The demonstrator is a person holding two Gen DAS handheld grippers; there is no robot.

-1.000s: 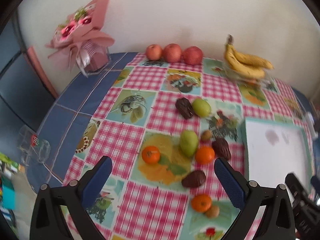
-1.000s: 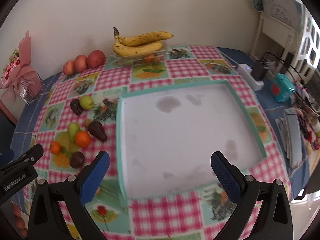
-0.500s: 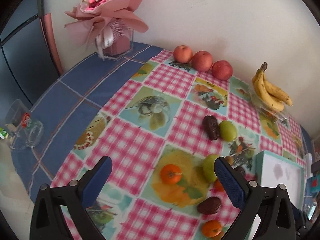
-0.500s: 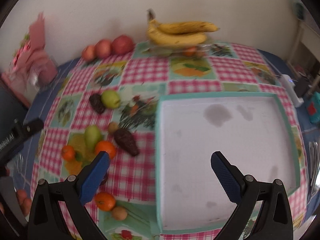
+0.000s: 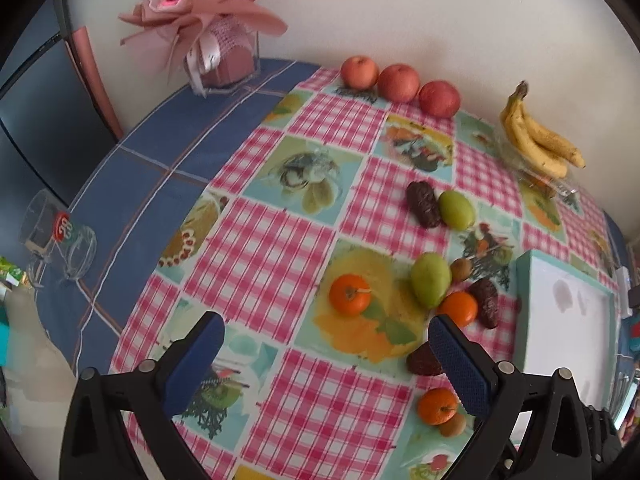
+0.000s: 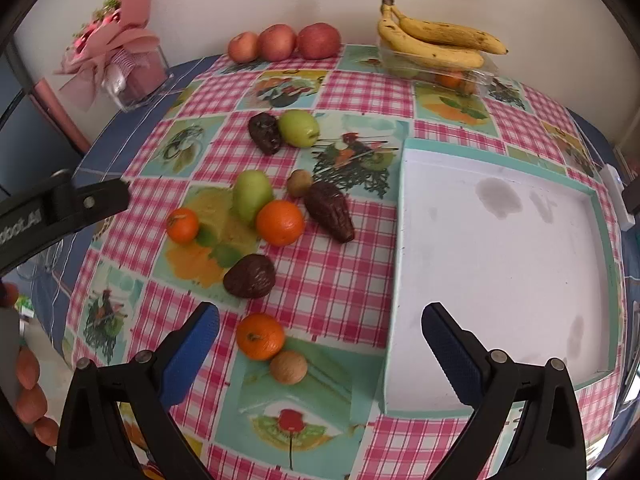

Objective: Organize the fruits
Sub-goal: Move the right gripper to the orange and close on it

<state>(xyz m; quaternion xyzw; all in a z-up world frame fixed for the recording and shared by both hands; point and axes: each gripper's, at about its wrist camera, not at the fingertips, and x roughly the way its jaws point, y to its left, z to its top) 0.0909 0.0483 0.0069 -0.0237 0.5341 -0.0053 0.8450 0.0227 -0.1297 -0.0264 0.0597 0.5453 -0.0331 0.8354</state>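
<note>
The round table with the pink checked fruit-print cloth (image 6: 360,92) carries everything, and the task looks not yet begun: the large white tray with a mint-green rim (image 6: 400,240) is empty, with only grey stains on its floor, and all loose fruit lies on the cloth just beside its left edge. This loose fruit is two green pears (image 6: 252,194), three dark brown wrinkled fruits (image 6: 250,276), three oranges (image 6: 279,222) and two small brown kiwi-like fruits (image 6: 289,367). The yellow bananas (image 6: 436,42) rest on a clear plastic box, and three red apples (image 6: 276,42) stand in a row by the wall. The left gripper (image 5: 326,354) and the right gripper (image 6: 320,344) both hover above the cloth with jaws wide and hold nothing. Only the right view shows the whole tray; only the left view shows the clear glass mug (image 5: 60,236) on the blue cloth.
</note>
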